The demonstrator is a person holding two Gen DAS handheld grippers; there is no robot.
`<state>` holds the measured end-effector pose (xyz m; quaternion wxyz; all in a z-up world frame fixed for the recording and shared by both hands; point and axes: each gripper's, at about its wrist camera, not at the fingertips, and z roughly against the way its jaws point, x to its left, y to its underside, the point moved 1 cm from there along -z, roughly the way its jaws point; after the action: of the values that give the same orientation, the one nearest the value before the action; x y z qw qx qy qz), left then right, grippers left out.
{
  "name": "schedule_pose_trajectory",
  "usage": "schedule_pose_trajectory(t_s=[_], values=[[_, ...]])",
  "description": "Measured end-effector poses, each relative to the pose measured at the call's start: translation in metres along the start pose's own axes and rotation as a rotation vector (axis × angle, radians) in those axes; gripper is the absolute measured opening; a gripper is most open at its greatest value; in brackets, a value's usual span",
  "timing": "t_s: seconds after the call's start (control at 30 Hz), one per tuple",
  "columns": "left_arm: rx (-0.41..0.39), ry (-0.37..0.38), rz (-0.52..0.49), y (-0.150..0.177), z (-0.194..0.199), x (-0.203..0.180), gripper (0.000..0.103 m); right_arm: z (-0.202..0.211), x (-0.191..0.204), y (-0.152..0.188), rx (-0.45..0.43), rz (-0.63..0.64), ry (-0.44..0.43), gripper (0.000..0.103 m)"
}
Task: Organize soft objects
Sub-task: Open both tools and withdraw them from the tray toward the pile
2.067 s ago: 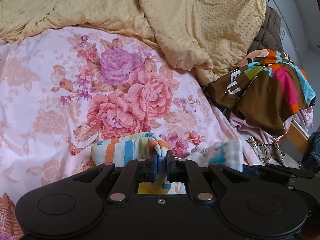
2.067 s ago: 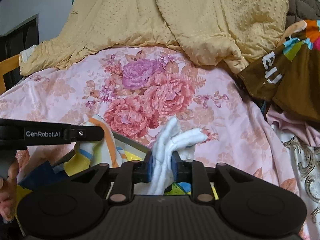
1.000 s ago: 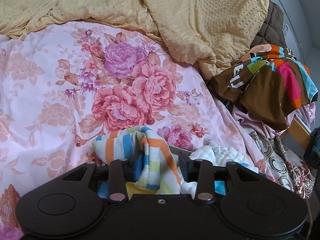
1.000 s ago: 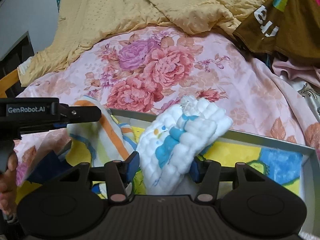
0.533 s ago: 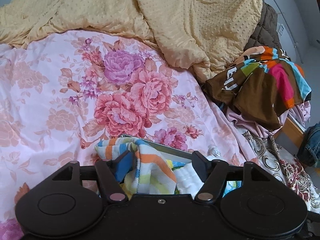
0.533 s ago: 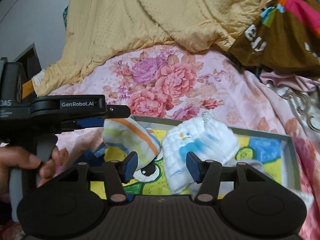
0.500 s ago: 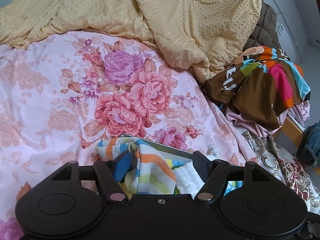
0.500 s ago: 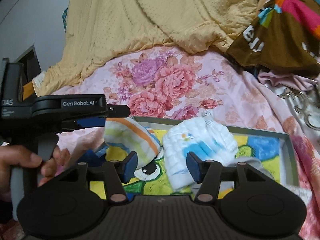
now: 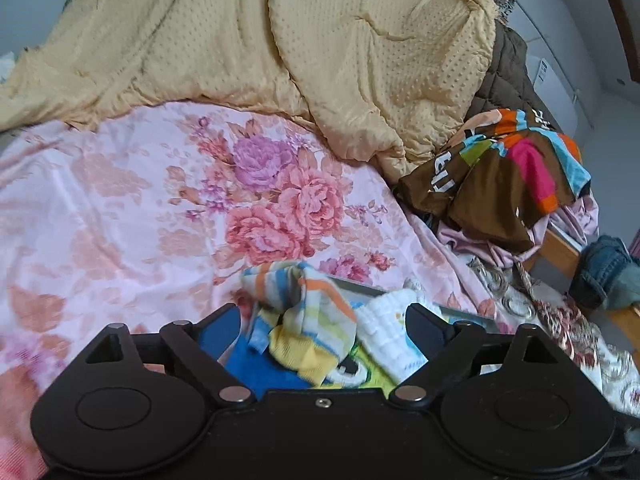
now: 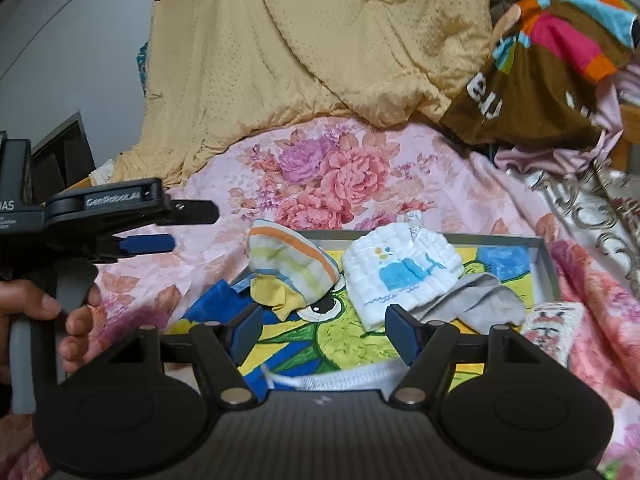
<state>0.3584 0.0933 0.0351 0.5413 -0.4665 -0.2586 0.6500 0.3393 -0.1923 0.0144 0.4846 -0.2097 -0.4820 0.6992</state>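
Pink flowery bedding fills my left view, with a yellow blanket behind. My left claw has just been opening and its jaws stand wide apart. The striped cloth lies loose between them, over the tray.

From my right view, the gray tray holds the striped cloth and the white whale cloth side by side. My right claw has just opened too, holding nothing.
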Motion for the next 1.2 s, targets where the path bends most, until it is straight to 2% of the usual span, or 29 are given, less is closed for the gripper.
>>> schedule_pose_trajectory(t_s=[0.13, 0.2, 0.53, 0.8, 0.9, 1.0, 1.1, 1.2], values=[[-0.026, -0.006, -0.025, 0.016, 0.039, 0.000, 0.098, 0.032, 0.015, 0.005, -0.053, 0.073, 0.018, 0.084], [-0.044, -0.014, -0.026, 0.023, 0.056, -0.002, 0.100, 0.047, 0.023, 0.007, -0.073, 0.113, 0.015, 0.085], [-0.038, 0.003, -0.073, 0.056, 0.124, -0.018, 0.102, 0.101, 0.045, 0.020, -0.145, 0.156, 0.010, 0.092], [-0.034, -0.039, -0.083, 0.074, 0.169, -0.029, 0.102, 0.135, 0.055, 0.032, -0.163, 0.177, -0.002, 0.094], [-0.023, -0.051, -0.095, 0.082, 0.186, -0.039, 0.102, 0.151, 0.055, 0.039, -0.163, 0.169, -0.010, 0.099], [0.001, -0.043, -0.089, 0.092, 0.201, -0.049, 0.102, 0.166, 0.057, 0.047, -0.155, 0.169, -0.019, 0.103], [0.037, -0.008, -0.044, 0.101, 0.214, -0.056, 0.102, 0.182, 0.059, 0.057, -0.142, 0.169, -0.021, 0.103], [0.047, -0.001, -0.042, 0.108, 0.224, -0.068, 0.102, 0.198, 0.063, 0.067, -0.137, 0.183, -0.023, 0.103]])
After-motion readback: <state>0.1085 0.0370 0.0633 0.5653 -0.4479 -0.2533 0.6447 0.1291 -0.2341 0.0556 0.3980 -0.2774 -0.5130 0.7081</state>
